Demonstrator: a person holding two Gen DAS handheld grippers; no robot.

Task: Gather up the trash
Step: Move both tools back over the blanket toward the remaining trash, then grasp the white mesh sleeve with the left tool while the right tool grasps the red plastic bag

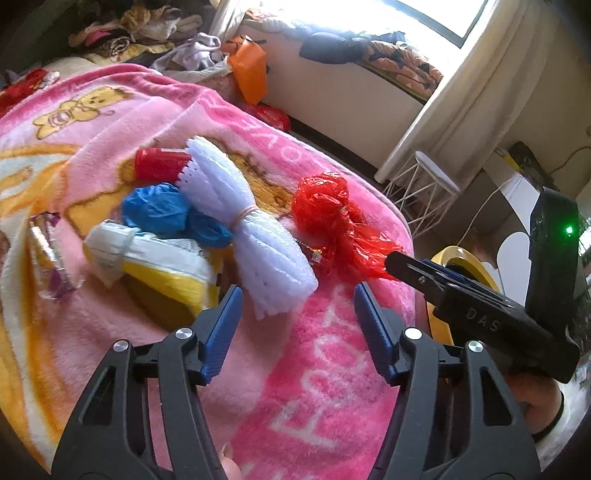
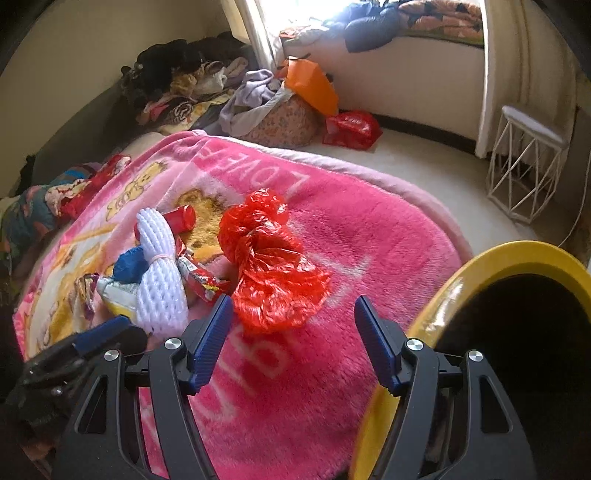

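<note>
Jaws of left gripper (image 1: 297,306) and right gripper (image 2: 293,317) both standing apart, gripping nothing. Pink blanket (image 2: 351,240) carrying litter; yellow bin (image 2: 517,254) waiting beside bed edge, likely for drop-off; red plastic bag (image 2: 273,266) lying nearest right gripper, white foam net (image 1: 236,206) beyond.

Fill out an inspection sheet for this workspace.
Surface: pink blanket on a bed.
Job's things: red plastic bag, white foam net, blue bag, red cup, snack wrappers, yellow bin at the bed's edge.
Clutter: clothes pile, orange bag.
Grippers: left gripper and right gripper both open, holding nothing.
Cables: white cord by the wall.
Surroundings: window, curtain, wire stool.
</note>
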